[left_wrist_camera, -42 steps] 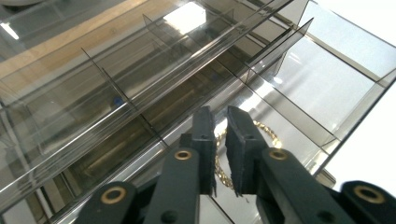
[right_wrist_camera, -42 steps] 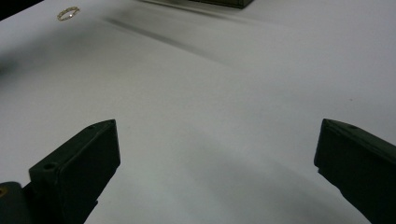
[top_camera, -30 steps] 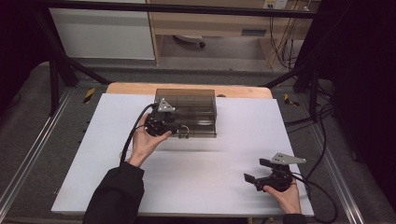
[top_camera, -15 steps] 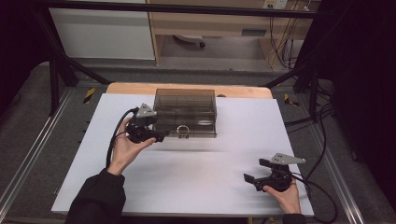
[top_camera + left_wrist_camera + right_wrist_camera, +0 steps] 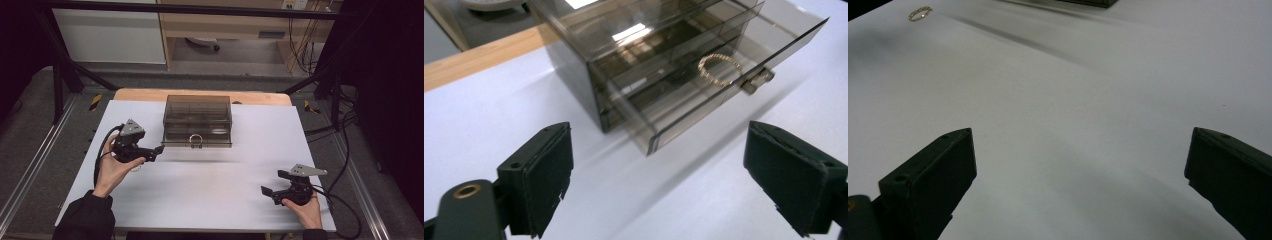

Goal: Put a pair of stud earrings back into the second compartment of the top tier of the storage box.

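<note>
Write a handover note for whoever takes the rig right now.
Left gripper: open, jaws have just been opening, nothing between them, just left of the smoky drawer box.
Right gripper: open, empty, low over the white table near its front right corner.
Done: bottom drawer stands slightly pulled out, a gold ring at its front.
Left: a small gold loop lies loose on the table; it probably goes in the drawer, then the drawer gets closed.

White table (image 5: 210, 195), smoky drawer box (image 5: 197, 120) at back, gold ring (image 5: 920, 13) lying loose
</note>
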The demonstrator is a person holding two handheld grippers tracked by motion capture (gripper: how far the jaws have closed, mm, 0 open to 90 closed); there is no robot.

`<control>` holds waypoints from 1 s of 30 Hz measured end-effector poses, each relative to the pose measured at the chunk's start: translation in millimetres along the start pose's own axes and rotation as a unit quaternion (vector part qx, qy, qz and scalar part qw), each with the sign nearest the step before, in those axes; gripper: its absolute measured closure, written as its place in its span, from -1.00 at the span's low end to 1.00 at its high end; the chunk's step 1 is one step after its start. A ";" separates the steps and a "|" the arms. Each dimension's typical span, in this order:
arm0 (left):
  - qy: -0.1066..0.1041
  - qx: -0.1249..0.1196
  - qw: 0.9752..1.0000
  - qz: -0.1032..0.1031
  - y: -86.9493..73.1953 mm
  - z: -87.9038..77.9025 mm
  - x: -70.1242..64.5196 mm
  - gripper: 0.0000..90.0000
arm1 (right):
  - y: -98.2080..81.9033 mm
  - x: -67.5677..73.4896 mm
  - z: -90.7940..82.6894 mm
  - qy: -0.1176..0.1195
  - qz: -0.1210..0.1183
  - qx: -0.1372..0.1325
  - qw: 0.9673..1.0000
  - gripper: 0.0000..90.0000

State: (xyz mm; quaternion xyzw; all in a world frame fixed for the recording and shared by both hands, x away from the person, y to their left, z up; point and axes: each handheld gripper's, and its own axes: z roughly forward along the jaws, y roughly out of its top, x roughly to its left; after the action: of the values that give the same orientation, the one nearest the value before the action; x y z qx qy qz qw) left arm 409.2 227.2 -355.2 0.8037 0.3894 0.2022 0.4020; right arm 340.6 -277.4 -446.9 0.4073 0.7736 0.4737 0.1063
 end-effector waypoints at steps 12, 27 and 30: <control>0.020 0.013 1.000 -0.016 -43.5 -10.2 19.5 -0.75 | -0.1 0.2 0.1 -0.001 0.001 0.000 1.000 -0.98; 0.048 0.036 0.997 -0.039 -82.6 -7.3 42.5 -0.64 | -0.4 0.3 0.8 0.000 -0.001 0.004 1.000 -0.98; 0.054 0.044 0.997 -0.043 -87.6 -4.3 47.3 -0.57 | -0.4 0.0 1.0 0.000 -0.002 0.004 1.000 -0.98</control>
State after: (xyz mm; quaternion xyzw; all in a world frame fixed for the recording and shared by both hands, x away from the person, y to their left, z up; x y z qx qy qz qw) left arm 394.9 299.3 -422.5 0.7911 0.4530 0.2109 0.3528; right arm 340.9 -276.9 -447.8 0.4061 0.7762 0.4705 0.1060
